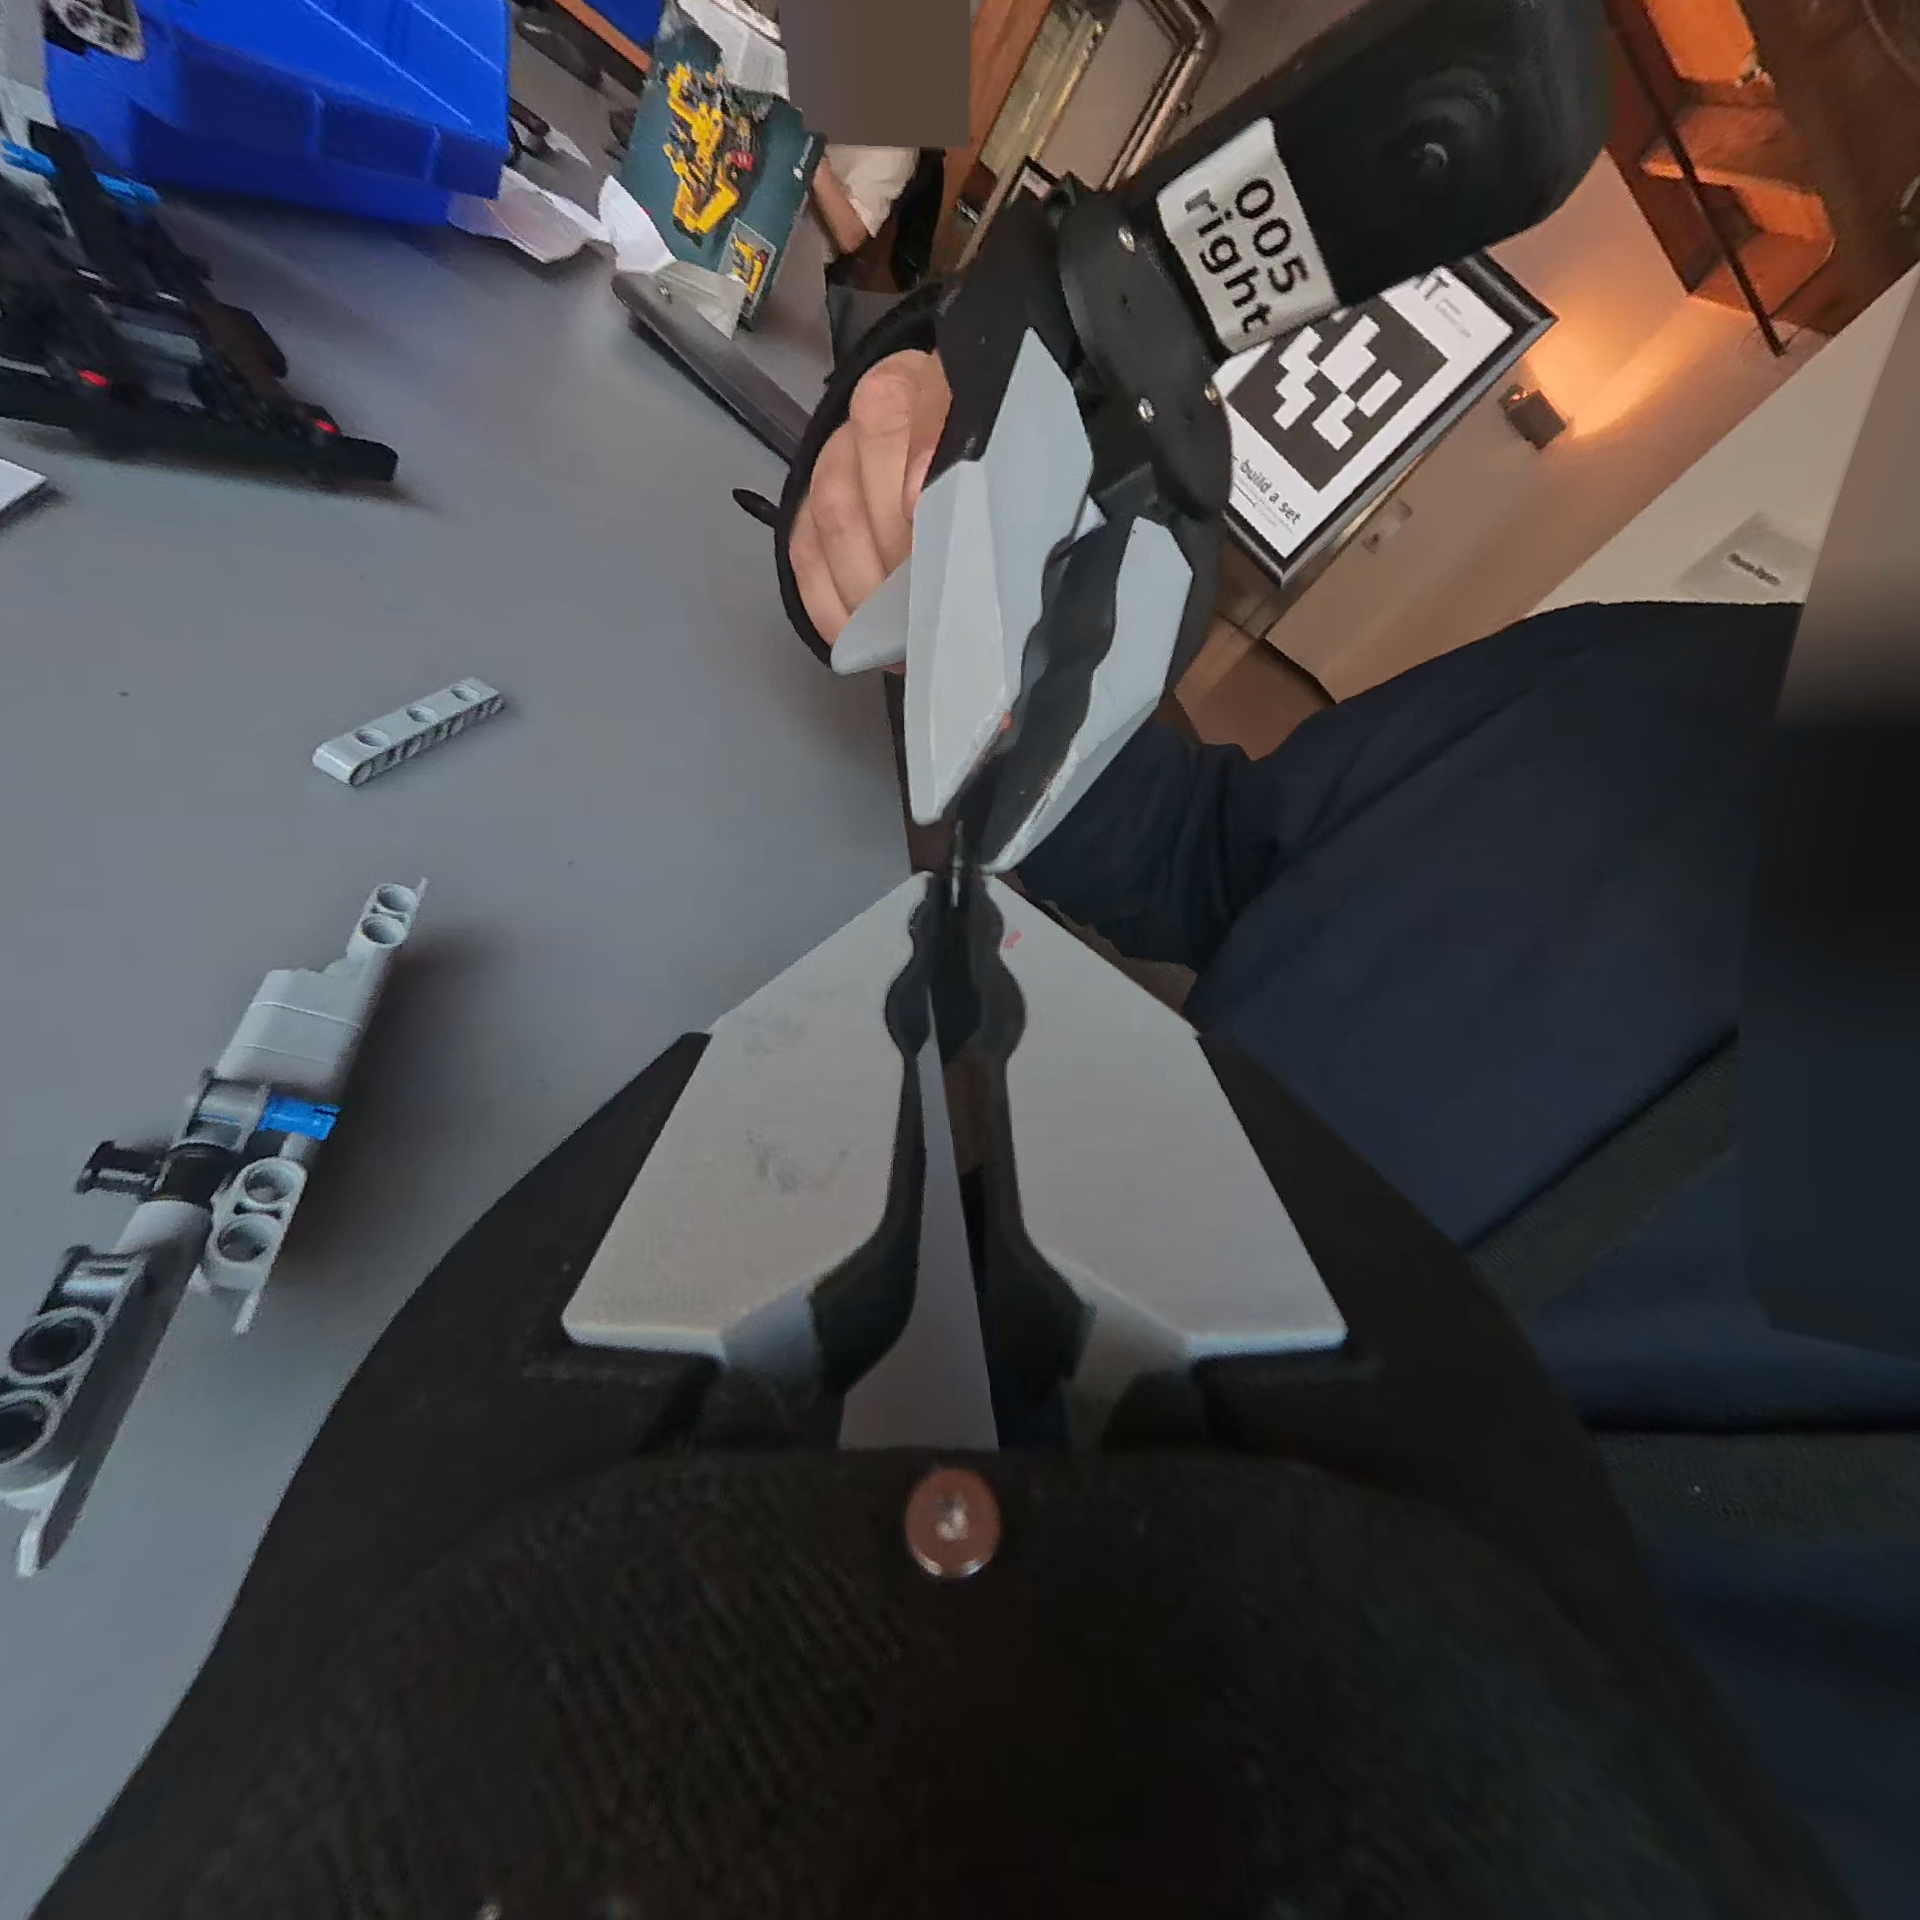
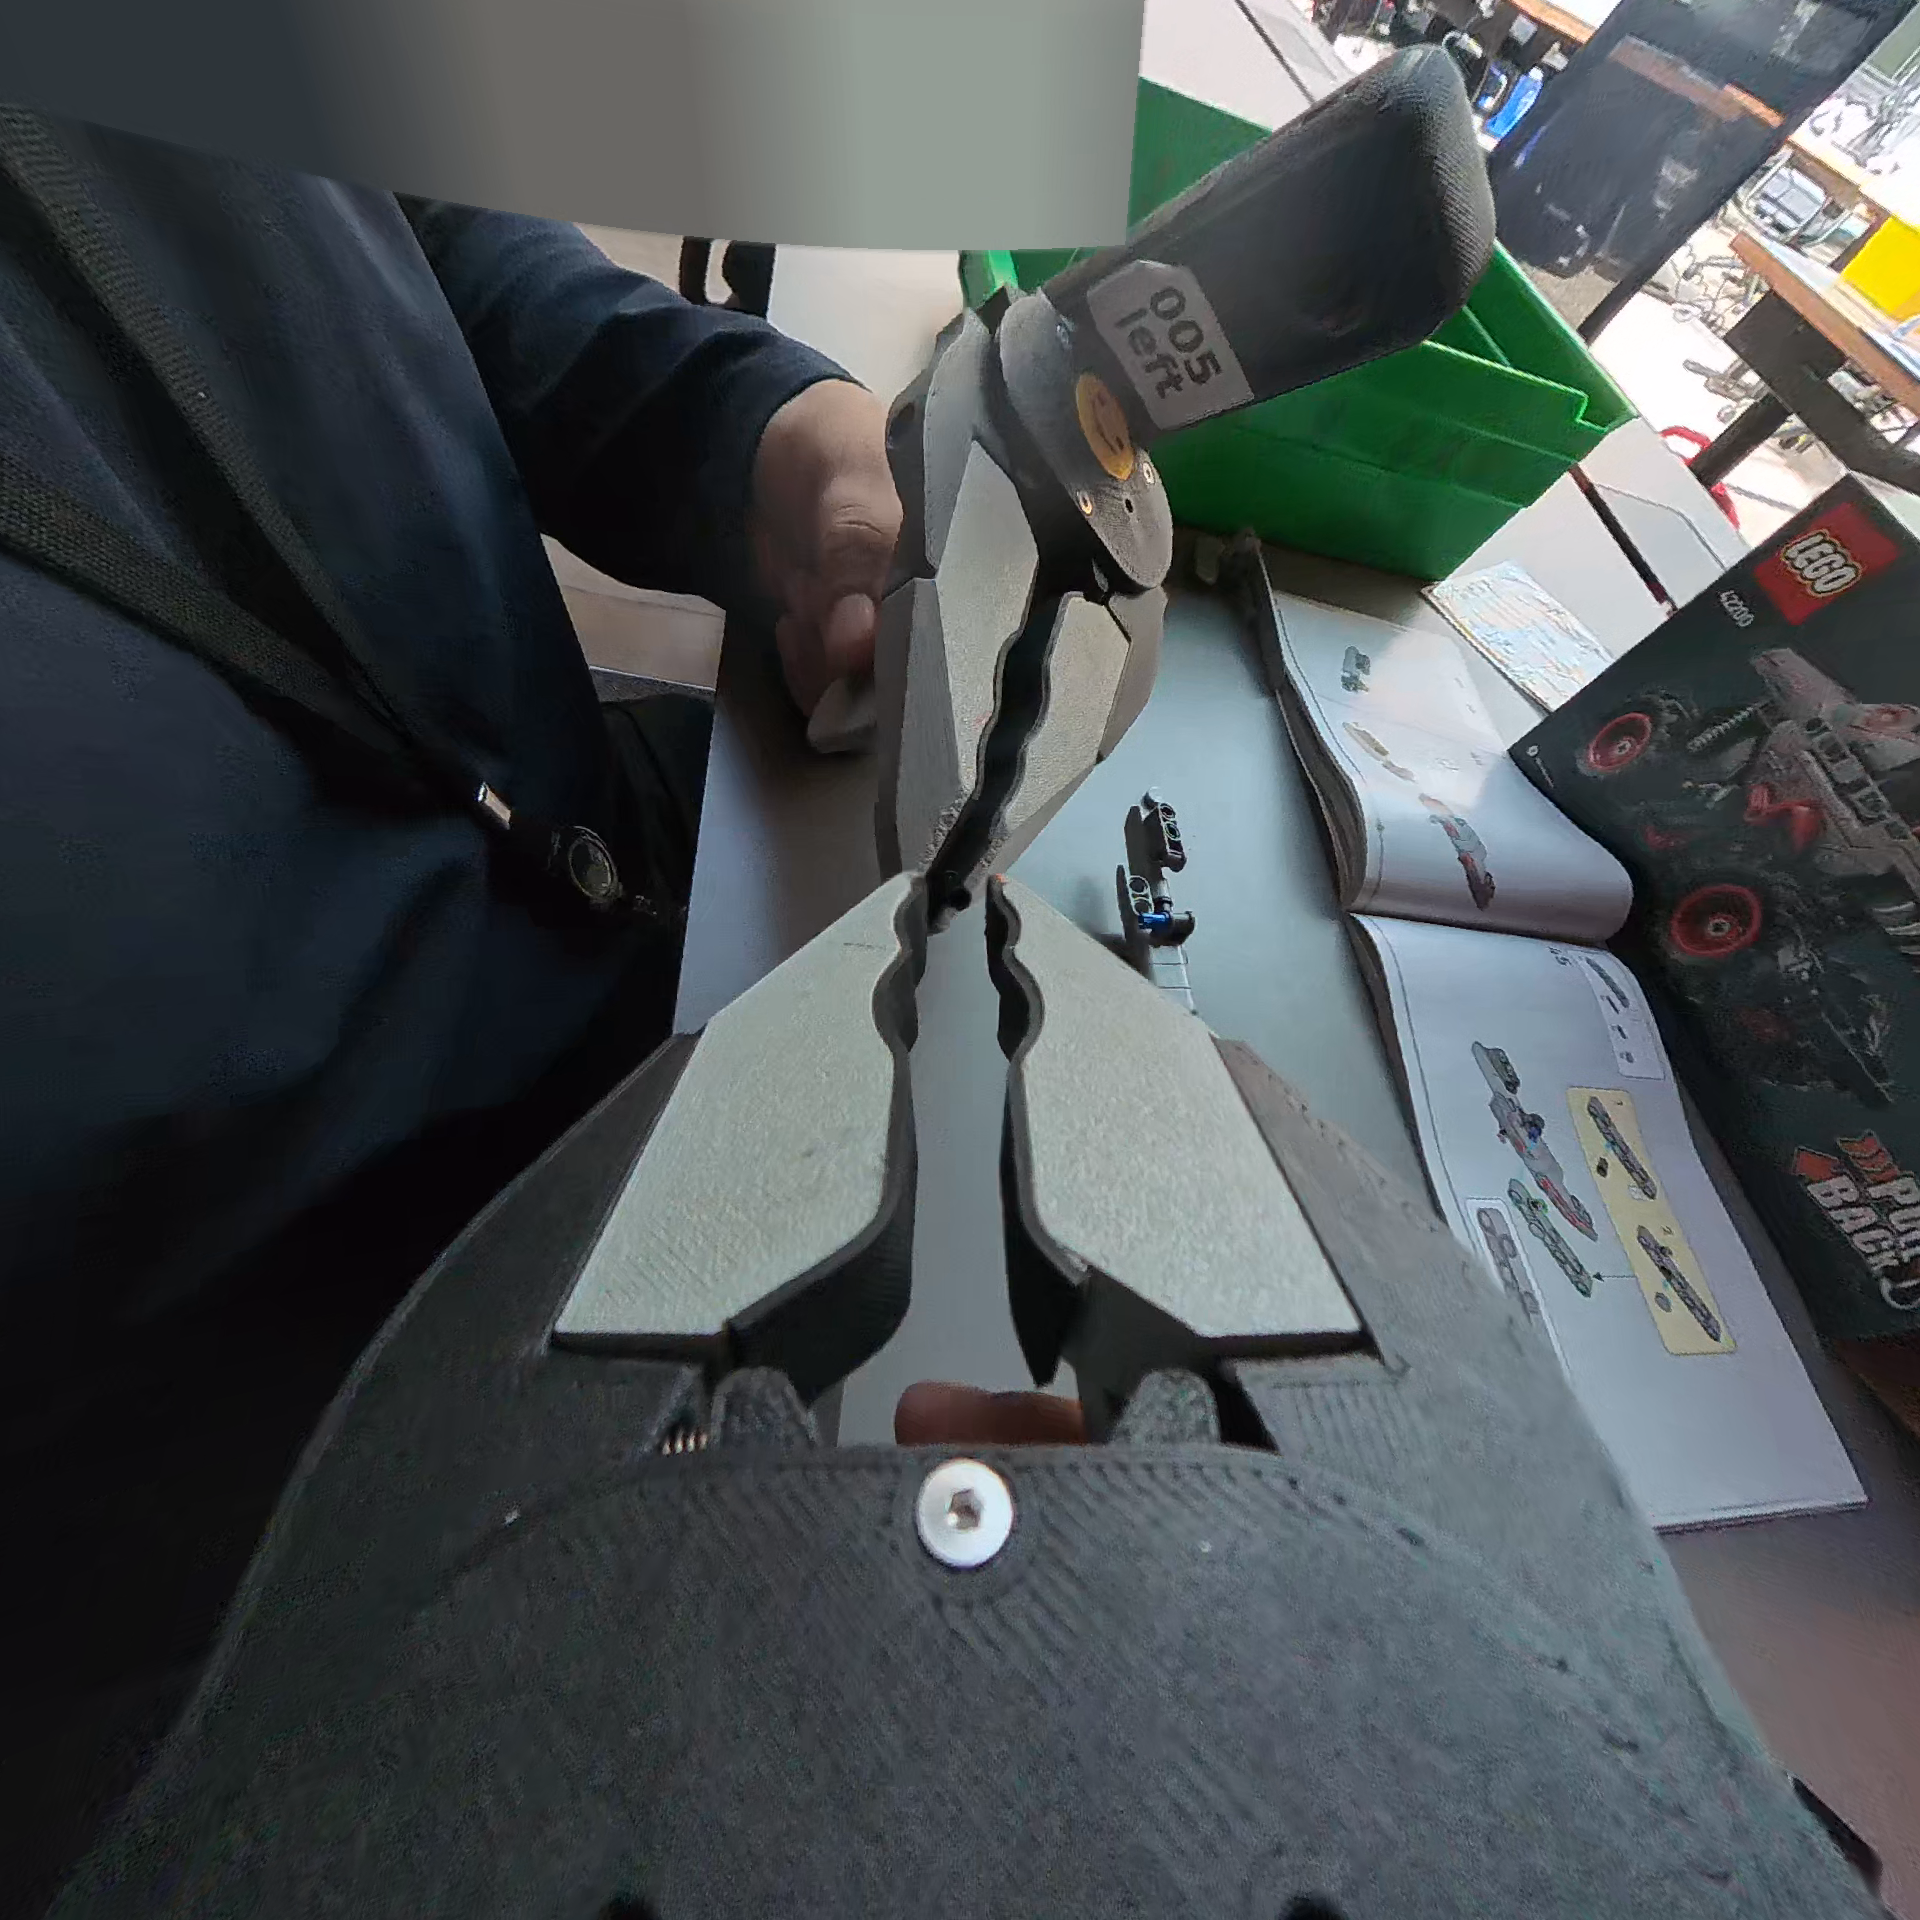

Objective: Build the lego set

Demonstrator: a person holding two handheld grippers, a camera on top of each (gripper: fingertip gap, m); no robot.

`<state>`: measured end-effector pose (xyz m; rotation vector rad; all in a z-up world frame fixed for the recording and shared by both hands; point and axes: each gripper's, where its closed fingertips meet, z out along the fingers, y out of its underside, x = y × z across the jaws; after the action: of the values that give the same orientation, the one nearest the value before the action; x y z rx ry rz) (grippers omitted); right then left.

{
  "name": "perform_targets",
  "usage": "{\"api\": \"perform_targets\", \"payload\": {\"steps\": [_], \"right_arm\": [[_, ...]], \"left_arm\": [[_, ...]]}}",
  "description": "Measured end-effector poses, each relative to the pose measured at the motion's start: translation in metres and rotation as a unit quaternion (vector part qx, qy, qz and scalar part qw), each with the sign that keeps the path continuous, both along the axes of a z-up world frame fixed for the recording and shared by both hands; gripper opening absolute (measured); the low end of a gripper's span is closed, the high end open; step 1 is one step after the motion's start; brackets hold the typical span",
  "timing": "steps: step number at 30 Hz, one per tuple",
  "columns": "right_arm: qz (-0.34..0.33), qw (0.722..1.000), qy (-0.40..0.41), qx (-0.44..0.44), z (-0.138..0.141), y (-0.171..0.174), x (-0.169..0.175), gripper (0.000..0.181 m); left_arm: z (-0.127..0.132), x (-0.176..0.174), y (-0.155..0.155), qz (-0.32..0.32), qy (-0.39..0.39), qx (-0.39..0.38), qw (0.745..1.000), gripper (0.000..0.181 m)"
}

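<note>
My left gripper [image 1: 951, 883] and right gripper [image 2: 954, 888] meet tip to tip above the grey table's edge. A small black lego piece [image 2: 951, 902] sits pinched between the tips; it shows as a thin dark sliver in the left wrist view [image 1: 954, 868]. Both grippers look shut on it, the right one with a narrow gap. The right gripper [image 1: 961, 836] comes down from above in the left wrist view, as the left gripper [image 2: 948, 857] does in the right wrist view. A grey subassembly [image 1: 260, 1122] with a blue pin lies on the table [image 1: 582, 582].
A loose grey beam [image 1: 410, 732], a black chassis build [image 1: 135, 343], a blue bin [image 1: 291, 94] and a set box [image 1: 717, 177] lie on the table. An open instruction booklet [image 2: 1507, 1039], another box [image 2: 1766, 883] and green bins [image 2: 1403, 436] are to the right. A person's dark sleeve [image 1: 1403, 831] is close. My left and right fingertips are right by each other. Left tips and right tips are each some 11 centimetres from the grey subassembly [image 1: 260, 1122]. It turns up in the right wrist view [image 2: 1163, 914] as well.
</note>
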<state>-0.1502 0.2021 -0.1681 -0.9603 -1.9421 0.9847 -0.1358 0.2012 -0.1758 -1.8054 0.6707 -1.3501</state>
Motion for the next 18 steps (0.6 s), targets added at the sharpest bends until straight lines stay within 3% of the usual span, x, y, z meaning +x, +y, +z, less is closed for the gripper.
{"api": "perform_targets", "payload": {"steps": [8,18], "right_arm": [[0.008,1.0,-0.004,-0.02,-0.0039,-0.0072,0.0051,0.002],[-0.008,0.999,-0.006,-0.036,-0.0056,-0.0024,0.0073,0.002]], "left_arm": [[-0.0036,0.0059,-0.0067,-0.027,0.01,0.0,1.0,0.001],[-0.0054,0.0046,-0.0024,-0.012,0.015,-0.001,1.0,0.0]]}}
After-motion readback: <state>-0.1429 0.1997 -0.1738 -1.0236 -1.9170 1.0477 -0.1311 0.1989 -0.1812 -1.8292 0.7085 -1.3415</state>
